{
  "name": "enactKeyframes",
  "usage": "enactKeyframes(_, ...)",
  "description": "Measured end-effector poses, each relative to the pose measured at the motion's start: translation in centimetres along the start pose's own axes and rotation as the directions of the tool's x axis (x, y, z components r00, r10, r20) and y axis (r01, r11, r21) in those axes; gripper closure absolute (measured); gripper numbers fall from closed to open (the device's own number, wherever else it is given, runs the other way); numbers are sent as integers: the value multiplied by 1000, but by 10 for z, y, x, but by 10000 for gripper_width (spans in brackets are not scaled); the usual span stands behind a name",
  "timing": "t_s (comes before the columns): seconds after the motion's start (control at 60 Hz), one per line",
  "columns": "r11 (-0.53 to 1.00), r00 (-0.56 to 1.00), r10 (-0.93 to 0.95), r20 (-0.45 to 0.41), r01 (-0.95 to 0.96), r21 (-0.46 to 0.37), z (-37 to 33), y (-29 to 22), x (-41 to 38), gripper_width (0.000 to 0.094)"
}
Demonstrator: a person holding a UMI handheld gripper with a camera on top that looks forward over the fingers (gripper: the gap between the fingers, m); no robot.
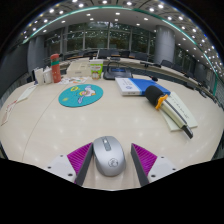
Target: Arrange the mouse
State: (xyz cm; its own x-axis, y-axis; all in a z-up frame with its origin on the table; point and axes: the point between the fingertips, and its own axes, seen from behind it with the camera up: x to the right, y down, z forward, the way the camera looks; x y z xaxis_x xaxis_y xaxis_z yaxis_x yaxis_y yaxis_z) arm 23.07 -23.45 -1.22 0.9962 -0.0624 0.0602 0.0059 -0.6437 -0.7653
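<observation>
A broad pale counter (60,125) is seen stretching ahead of the gripper (108,160), with an office hall beyond it. Further back on the counter a long white tool with an orange and blue block (163,101) is laid at an angle, a round teal mat (81,95) is set to the left of it, and an open booklet (131,85) lies between and behind them. A few bottles and boxes (50,71) are grouped at the far left.

The grey mouse (108,155) is found between the fingers (79,158), resting on the counter. The fingers are held apart, and a narrow gap appears to remain at each side.

The grasp step is judged to be in hand: the mouse is framed but not yet clamped. Next, the fingers need to be closed evenly on its flanks before it is carried to its place.
</observation>
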Motion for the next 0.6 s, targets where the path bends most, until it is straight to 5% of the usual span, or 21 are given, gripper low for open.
enactKeyframes(0.117, 1000, 999, -5, 45, 4, 20, 4, -2, -9, 403)
enactKeyframes(0.4, 999, 998, -50, 25, 50, 13, 4, -3, -10, 548)
enactKeyframes(0.6, 999, 1000, 5, -20, -4, 52, -17, -42, -12, 565)
